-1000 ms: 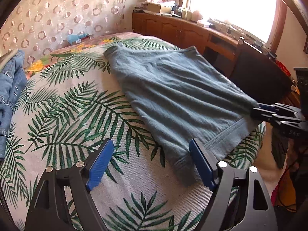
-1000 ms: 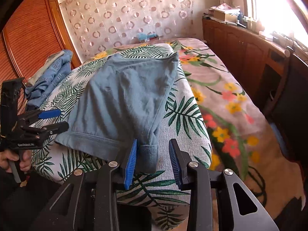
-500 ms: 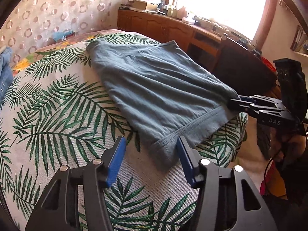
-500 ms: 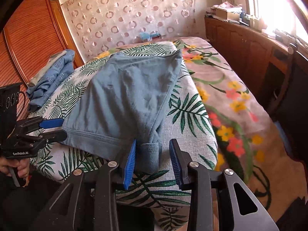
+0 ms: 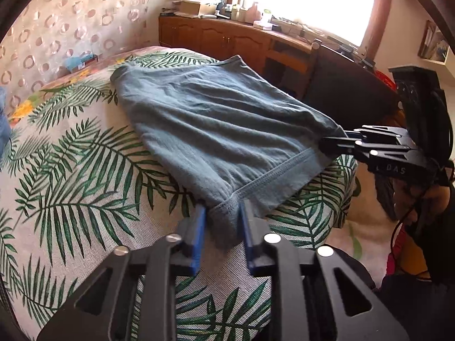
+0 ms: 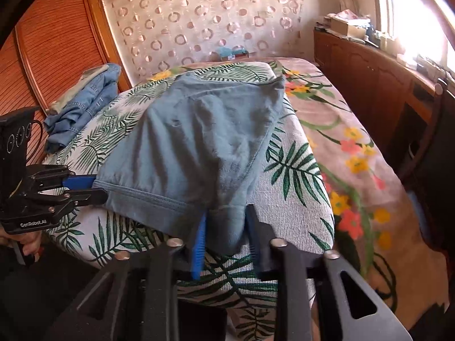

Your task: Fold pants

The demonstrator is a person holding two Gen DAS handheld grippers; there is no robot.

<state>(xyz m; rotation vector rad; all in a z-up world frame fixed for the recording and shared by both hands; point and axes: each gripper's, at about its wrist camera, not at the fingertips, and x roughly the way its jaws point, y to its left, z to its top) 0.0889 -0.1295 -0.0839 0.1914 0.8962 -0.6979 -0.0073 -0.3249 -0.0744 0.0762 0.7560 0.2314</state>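
Pants, grey-blue, lie flat on the leaf-print bedspread. The left gripper and the right gripper are each closing on a hem corner bunched between the pads. Only the right wrist view shows folded jeans beside a wooden wardrobe.

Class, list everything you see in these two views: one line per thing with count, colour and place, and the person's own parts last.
pants: one, grey-blue, spread flat on the bed
bed cover: one, white with green palm leaves, under the pants
floral sheet: one, pink with flowers, beside the cover
denim clothes: one pile, blue, far edge of the bed
cabinet: one, brown wood, cluttered top, below the window
left hand-held gripper: black with blue pads, closing on one hem corner
right hand-held gripper: same colours, closing on the other hem corner
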